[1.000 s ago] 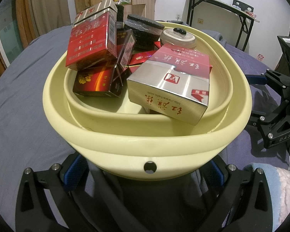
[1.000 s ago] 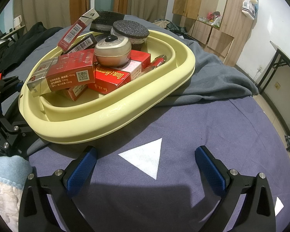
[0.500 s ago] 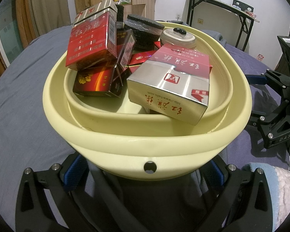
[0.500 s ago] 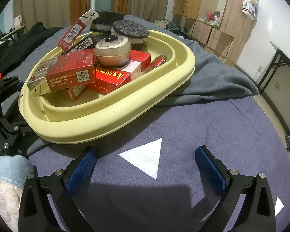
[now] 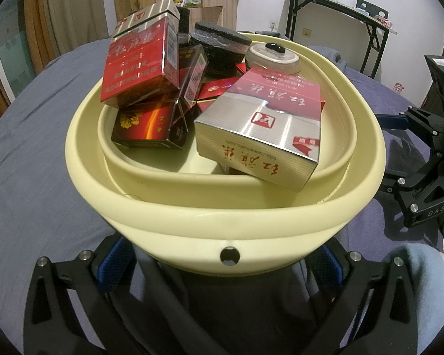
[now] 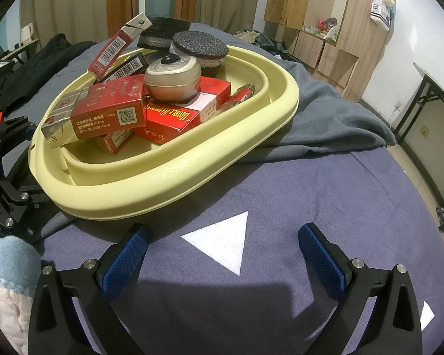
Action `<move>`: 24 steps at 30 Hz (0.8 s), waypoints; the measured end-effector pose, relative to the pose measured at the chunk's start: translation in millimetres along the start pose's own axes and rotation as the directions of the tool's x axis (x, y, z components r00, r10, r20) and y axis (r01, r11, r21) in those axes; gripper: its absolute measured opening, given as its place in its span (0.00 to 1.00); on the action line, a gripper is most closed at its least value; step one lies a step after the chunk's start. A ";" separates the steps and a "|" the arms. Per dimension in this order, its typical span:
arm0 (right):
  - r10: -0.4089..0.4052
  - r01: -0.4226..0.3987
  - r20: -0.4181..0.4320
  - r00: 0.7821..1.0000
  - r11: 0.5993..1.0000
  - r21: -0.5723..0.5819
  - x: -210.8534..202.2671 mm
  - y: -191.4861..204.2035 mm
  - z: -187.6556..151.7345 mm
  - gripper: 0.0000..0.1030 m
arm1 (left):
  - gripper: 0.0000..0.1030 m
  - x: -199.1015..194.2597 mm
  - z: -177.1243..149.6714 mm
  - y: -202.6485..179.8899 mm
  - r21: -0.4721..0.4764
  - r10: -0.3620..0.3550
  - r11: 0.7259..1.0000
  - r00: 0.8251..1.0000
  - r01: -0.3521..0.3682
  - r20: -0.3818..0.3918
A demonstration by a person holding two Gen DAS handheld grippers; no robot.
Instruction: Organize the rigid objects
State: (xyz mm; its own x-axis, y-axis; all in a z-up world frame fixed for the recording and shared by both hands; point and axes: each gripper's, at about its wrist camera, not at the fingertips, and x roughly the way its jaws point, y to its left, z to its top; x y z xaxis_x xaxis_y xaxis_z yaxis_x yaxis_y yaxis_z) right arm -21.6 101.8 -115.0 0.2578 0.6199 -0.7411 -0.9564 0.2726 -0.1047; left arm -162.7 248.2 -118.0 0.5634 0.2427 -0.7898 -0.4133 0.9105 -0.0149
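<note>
Resting on a blue-grey cloth (image 6: pixel 325 195), the pale yellow basin (image 5: pixel 222 216) holds red boxes (image 5: pixel 139 65), a round tin (image 6: pixel 173 81) and black pads (image 6: pixel 199 46). The left claw (image 5: pixel 225 269) sits wide open against the basin's near wall, gripping nothing. The right claw (image 6: pixel 222 254) is wide open and empty over a white triangle (image 6: pixel 222 239).
</note>
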 end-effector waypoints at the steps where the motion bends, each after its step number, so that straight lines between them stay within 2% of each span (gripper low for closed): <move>1: -0.002 0.002 0.000 1.000 1.000 -0.001 -1.2 3.1 -1.0 1.00 | 1.00 0.0 0.0 -0.1 0.000 0.000 1.000 1.000 0.000 0.000; 24: 0.001 -0.001 0.000 1.000 1.000 0.000 -1.5 -0.5 -1.0 1.00 | 1.00 0.7 0.1 -0.1 0.000 0.000 1.000 1.000 0.000 0.000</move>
State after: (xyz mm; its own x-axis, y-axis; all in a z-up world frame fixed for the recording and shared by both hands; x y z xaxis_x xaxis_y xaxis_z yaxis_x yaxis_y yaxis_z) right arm -21.6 100.0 -114.6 0.2572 0.6202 -0.7411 -0.9565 0.2725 -0.1040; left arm -162.1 248.3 -118.5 0.5634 0.2427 -0.7897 -0.4133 0.9105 -0.0150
